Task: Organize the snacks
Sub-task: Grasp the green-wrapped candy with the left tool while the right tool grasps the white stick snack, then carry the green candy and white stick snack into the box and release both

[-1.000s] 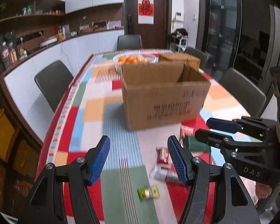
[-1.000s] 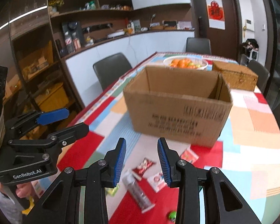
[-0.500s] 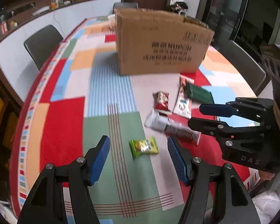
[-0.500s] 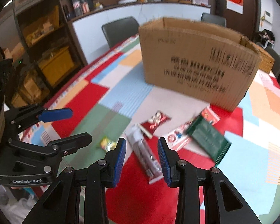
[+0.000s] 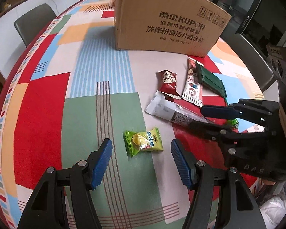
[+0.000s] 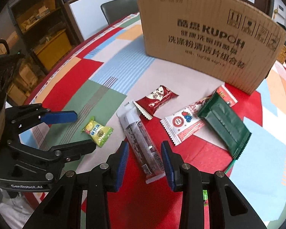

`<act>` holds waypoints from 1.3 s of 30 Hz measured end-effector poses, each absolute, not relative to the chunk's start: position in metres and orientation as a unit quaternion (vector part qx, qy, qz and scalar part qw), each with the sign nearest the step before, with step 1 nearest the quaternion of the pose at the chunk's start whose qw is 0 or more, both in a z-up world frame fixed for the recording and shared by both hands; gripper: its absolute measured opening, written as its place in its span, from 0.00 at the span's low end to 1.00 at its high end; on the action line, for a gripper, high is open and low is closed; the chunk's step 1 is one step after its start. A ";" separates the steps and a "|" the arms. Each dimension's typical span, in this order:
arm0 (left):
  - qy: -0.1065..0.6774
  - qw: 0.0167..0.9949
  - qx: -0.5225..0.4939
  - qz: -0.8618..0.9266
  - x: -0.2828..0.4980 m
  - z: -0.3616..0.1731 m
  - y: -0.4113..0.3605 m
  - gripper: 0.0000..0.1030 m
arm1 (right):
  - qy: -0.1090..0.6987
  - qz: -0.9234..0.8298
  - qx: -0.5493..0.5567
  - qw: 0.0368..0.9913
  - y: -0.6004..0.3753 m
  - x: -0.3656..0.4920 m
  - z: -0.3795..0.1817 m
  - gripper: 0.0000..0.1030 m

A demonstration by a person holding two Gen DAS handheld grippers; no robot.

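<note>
Several snack packets lie on the patchwork tablecloth before a cardboard box (image 5: 165, 19). My left gripper (image 5: 141, 152) is open, low over the table, its blue pads either side of a small green candy packet (image 5: 143, 141), not touching it. My right gripper (image 6: 144, 159) is open and straddles the near end of a long clear-and-white snack bar (image 6: 141, 141). Beyond lie a dark red packet (image 6: 156, 101), a white-and-red packet (image 6: 188, 122) and a dark green packet (image 6: 225, 126). The box (image 6: 206, 36) stands behind them.
The right gripper (image 5: 219, 118) shows at the right of the left wrist view; the left gripper (image 6: 66, 129) shows at the left of the right wrist view. Grey chairs (image 5: 34, 21) ring the table. Shelves (image 6: 42, 28) stand past the left table edge. Another green packet (image 5: 232, 123) lies behind the right gripper.
Both grippers have come down and forward toward the table. The left now frames the green candy packet and the right now straddles the long bar. The jaws stayed open.
</note>
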State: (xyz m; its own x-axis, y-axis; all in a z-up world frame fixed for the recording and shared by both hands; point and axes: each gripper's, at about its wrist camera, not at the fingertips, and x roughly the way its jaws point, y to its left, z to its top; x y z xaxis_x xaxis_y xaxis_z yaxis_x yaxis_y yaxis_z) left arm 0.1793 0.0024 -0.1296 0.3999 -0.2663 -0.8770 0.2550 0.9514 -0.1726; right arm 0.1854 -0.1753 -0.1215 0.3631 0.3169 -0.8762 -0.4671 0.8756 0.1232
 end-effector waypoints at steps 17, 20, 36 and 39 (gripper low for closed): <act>0.493 0.859 0.067 -0.125 0.172 -0.141 -0.017 0.41 | 0.519 0.243 -0.061 0.817 -0.168 0.196 -0.135 0.35; 0.488 0.862 0.064 -0.125 0.170 -0.140 -0.017 0.30 | 0.513 0.242 -0.073 0.820 -0.162 0.194 -0.135 0.35; 0.488 0.862 -0.012 -0.134 0.172 -0.124 -0.002 0.20 | 0.481 0.245 -0.076 0.838 -0.163 0.178 -0.119 0.19; 0.478 0.867 -0.015 -0.138 0.170 -0.115 -0.003 0.20 | 0.471 0.247 -0.068 0.844 -0.165 0.175 -0.109 0.19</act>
State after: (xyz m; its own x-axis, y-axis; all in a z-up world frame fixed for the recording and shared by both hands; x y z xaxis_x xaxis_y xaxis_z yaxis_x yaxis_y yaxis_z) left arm 0.1695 -0.0026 -0.1154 0.5046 -0.2532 -0.8254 0.2242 0.9617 -0.1579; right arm 0.1753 -0.1649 -0.1092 0.4336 0.3538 -0.8287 -0.4815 0.8683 0.1188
